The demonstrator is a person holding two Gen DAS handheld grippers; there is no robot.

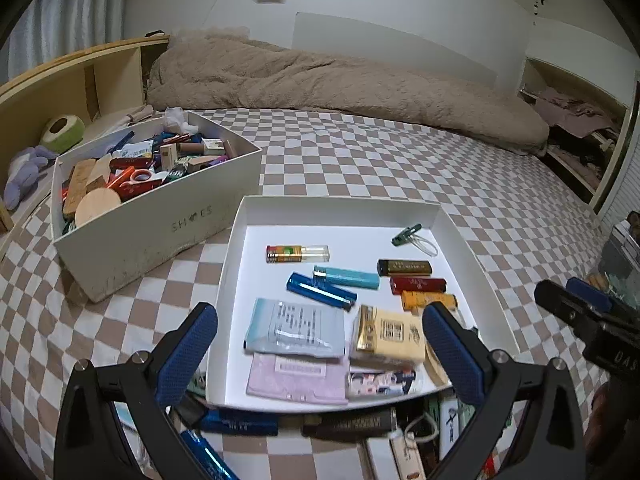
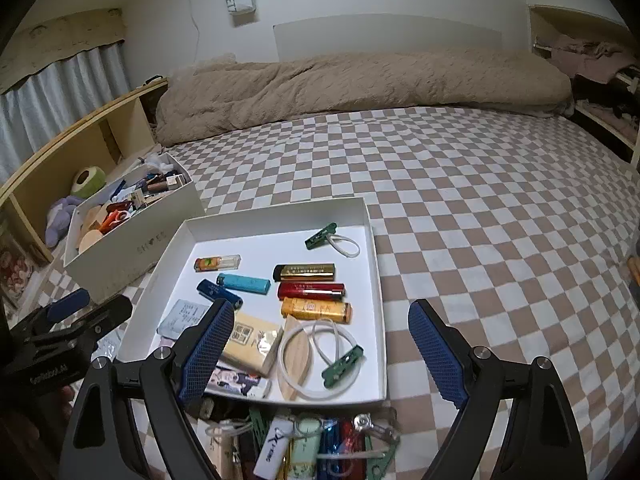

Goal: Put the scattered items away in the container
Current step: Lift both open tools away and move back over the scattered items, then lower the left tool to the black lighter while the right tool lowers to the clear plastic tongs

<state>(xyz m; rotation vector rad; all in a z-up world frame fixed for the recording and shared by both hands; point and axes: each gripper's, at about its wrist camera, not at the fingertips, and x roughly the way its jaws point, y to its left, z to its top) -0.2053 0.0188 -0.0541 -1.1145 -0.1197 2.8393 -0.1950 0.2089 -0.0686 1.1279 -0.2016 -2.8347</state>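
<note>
White tray on bed, near edge; lighters, clips, packets laid flat inside, spaced so each stays easy to see. Loose items piled just below tray, prob next to go in. Left gripper jaws open, empty, above tray. Right gripper same, poised w/ nothing held. Full shoebox at left.

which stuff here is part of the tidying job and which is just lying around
Part of the job:
- white tray, already holding lighters and clips
- loose items on the bed in front of it
- left gripper and right gripper, both open and empty

Just lying about:
- shoe box full of odds and ends
- beige blanket
- wooden shelf
</note>
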